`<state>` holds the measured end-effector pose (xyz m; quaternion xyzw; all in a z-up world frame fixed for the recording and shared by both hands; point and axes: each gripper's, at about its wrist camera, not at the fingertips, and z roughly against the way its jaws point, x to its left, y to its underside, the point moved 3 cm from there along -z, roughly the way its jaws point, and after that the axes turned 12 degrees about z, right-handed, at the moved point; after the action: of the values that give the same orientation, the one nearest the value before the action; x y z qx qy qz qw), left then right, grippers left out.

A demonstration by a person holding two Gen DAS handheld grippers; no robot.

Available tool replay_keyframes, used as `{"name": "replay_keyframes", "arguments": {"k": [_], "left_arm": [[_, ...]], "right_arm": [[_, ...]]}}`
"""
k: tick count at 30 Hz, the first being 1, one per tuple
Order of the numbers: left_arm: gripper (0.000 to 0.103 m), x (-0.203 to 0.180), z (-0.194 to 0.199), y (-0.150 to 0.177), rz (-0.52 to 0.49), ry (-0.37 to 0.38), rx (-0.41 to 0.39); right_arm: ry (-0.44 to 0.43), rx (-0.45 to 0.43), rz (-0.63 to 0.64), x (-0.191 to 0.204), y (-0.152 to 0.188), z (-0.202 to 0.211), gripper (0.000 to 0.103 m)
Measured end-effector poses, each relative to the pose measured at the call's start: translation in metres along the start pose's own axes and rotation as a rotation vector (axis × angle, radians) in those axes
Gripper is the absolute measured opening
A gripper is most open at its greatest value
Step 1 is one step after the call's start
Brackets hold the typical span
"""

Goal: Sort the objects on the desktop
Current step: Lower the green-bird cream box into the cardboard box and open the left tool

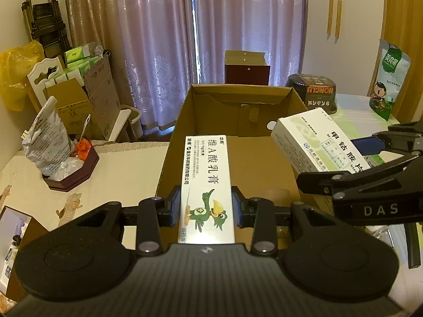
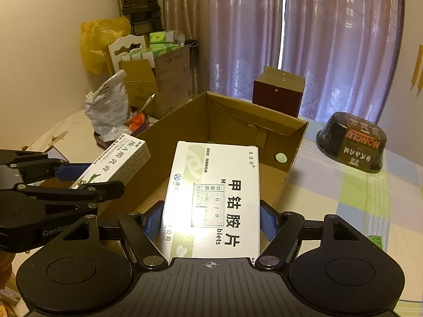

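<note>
Right now the left hand-held gripper [image 1: 206, 206] is clamping the long ointment box [image 1: 206, 185], its length pointing forward over the open cardboard carton [image 1: 238, 89], while the right hand-held gripper [image 2: 211, 222] is squeezing the tablet box [image 2: 214, 198], hovering at the carton's near right edge.

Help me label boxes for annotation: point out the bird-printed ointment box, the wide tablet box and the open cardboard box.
ointment box [image 1: 206, 185], left wrist view, printed top face.
tablet box [image 2: 214, 200], right wrist view, top face.
cardboard box [image 2: 182, 121], right wrist view, left inner wall.

The left hand-held gripper [image 1: 206, 208] clamps a long ointment box [image 1: 206, 185] over the open cardboard box [image 1: 171, 142]; the right hand-held gripper [image 1: 351, 158] grips a tablet box [image 1: 312, 137] beside it.
</note>
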<state>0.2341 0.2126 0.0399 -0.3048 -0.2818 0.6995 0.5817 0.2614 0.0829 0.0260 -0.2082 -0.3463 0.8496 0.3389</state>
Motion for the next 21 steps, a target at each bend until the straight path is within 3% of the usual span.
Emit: {"name": "replay_keyframes", "arguments": {"k": [21], "left_arm": [[0.034,0.0013,-0.0073,-0.0035,0.009,0.001,-0.005]], "right_arm": [[-0.002,0.005,-0.004,0.0022,0.0002,-0.0060,0.072]]}}
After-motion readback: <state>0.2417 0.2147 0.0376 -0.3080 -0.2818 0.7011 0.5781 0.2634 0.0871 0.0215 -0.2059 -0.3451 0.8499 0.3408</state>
